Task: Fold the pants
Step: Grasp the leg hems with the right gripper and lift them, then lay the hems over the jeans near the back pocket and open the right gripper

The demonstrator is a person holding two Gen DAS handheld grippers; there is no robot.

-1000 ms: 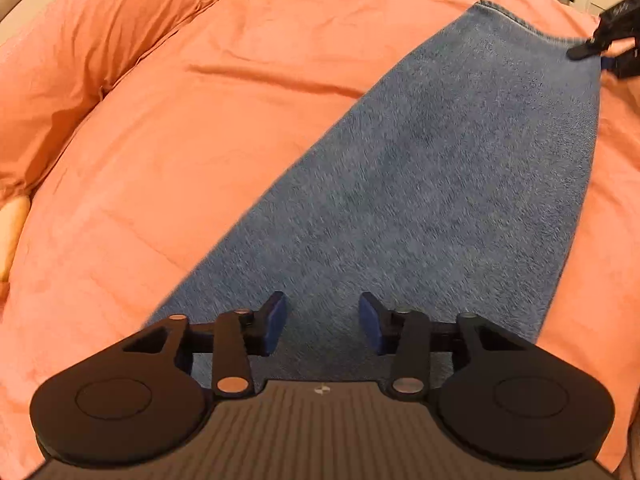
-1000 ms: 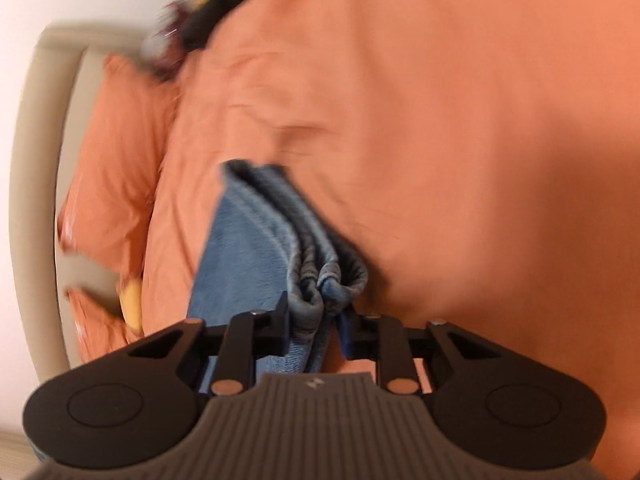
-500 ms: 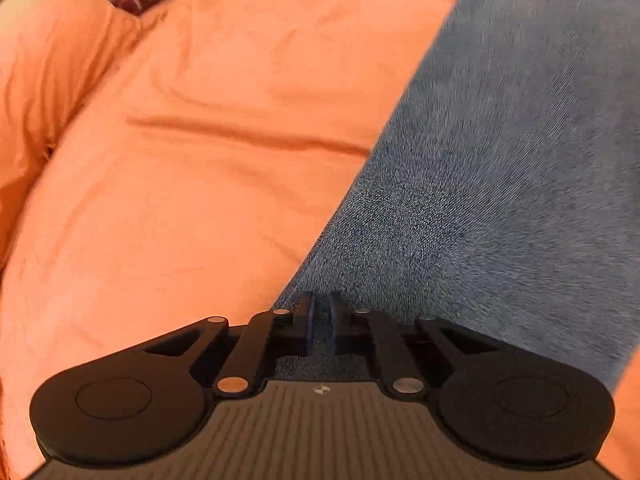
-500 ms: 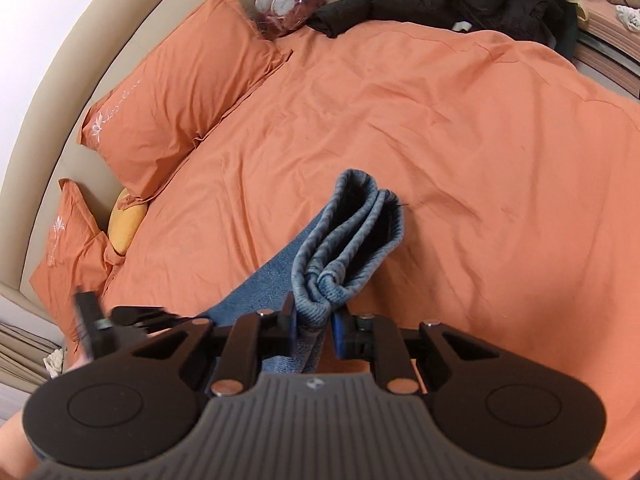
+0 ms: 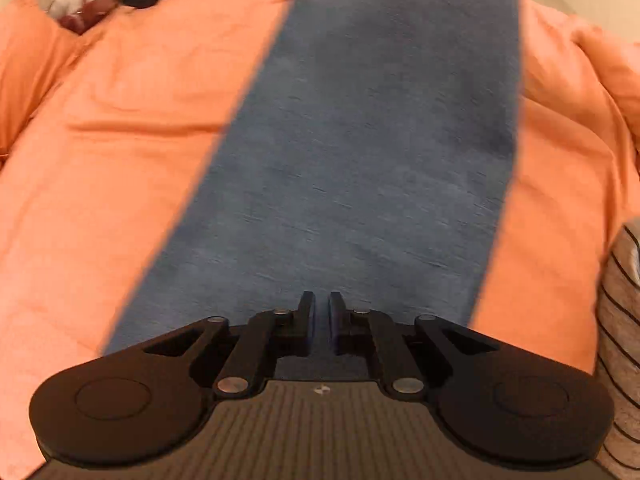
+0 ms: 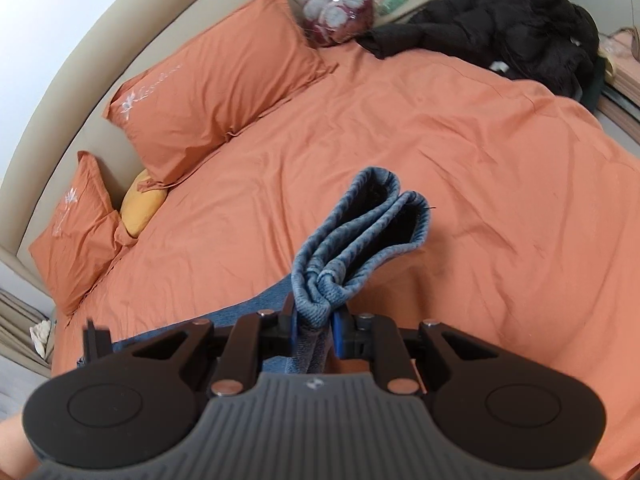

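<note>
The pants (image 5: 360, 152) run as one long blue strip ahead of the left gripper (image 5: 321, 320), lifted over the orange bed (image 5: 120, 160). Its jaws sit nearly together on the near edge, apparently pinching denim, probably to keep the cloth taut for folding. The right gripper (image 6: 314, 320) is clamped on the bunched hems, which stick up beyond its fingers. Only the right view shows the doubled cuffs, the pillows (image 6: 208, 92) to its left and the black coat (image 6: 500, 28) far ahead.
</note>
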